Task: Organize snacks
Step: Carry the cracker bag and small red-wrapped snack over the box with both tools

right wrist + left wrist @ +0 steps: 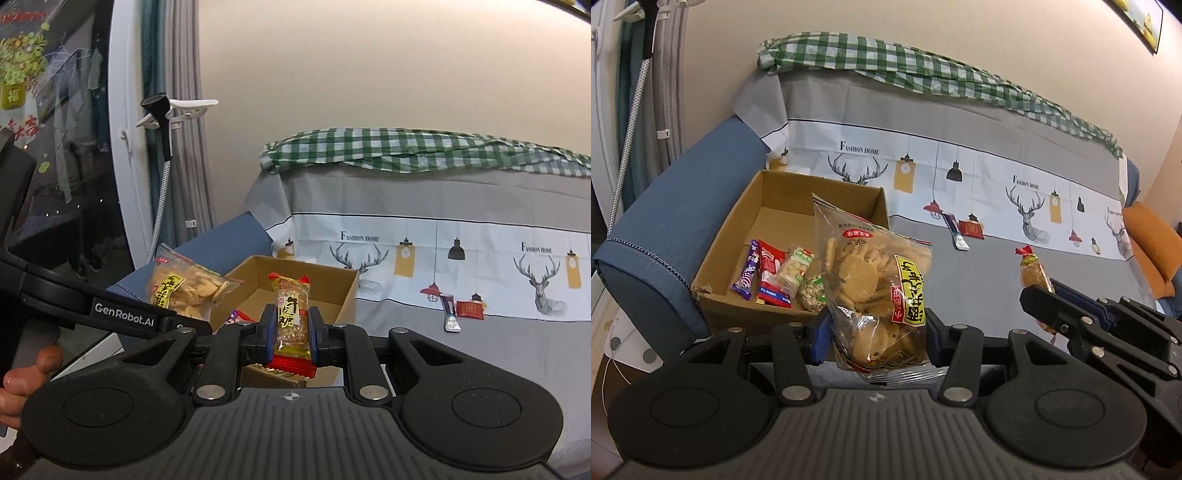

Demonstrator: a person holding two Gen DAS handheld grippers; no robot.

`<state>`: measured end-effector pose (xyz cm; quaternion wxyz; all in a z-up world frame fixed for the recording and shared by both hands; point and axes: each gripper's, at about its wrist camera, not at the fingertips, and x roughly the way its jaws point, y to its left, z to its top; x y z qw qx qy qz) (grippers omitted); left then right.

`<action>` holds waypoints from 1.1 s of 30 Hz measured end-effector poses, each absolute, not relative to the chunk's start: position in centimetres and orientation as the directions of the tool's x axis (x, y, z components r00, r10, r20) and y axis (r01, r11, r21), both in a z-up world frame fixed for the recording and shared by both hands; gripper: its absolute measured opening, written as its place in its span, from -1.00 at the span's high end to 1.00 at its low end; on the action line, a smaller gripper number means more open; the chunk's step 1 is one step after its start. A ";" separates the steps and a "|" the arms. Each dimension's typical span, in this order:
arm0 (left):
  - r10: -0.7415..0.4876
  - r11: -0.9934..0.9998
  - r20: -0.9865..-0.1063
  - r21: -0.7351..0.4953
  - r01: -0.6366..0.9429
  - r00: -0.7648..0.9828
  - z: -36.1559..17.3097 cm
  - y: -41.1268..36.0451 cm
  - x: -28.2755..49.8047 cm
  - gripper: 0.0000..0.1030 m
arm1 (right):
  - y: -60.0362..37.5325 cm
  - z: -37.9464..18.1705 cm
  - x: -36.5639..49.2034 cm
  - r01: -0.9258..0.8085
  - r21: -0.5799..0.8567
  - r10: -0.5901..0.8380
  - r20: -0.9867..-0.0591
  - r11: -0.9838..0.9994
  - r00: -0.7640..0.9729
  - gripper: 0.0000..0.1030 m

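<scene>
Our left hand-held gripper [877,341] clamps the cracker bag [875,291] near the cardboard box [738,221] on the sofa; the slippery film could slide free. Our right hand-held gripper [291,334] pinches the nougat candy [291,317], which might miss the box.

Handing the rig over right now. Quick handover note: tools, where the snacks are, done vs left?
Left tool: shut on the bag of biscuits, held up beside the cardboard box.
Right tool: shut on the peanut candy pack, held upright in front of the box.
Done: four small snacks already lie in the box: purple bar, red pack, green-white pack, speckled pack.
Left: drop both held snacks into the box, then fetch the purple sachet and red packet lying on the sofa cover.
</scene>
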<state>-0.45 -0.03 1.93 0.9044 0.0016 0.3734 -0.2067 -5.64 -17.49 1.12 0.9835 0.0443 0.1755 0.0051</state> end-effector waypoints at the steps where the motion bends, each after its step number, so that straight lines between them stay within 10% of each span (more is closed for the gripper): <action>1: -0.374 0.914 -0.674 -0.154 0.374 0.637 2.0 0.1 -0.5 -0.05 | -17.3 1.2 -5.6 0.003 0.084 0.026 -0.345 0.996 0.938 0.65; 33: -0.347 0.931 -0.696 -0.173 0.323 0.629 0.9 -0.3 1.4 -0.05 | -16.9 0.3 -3.0 -0.024 0.076 0.053 -0.414 0.997 0.909 0.65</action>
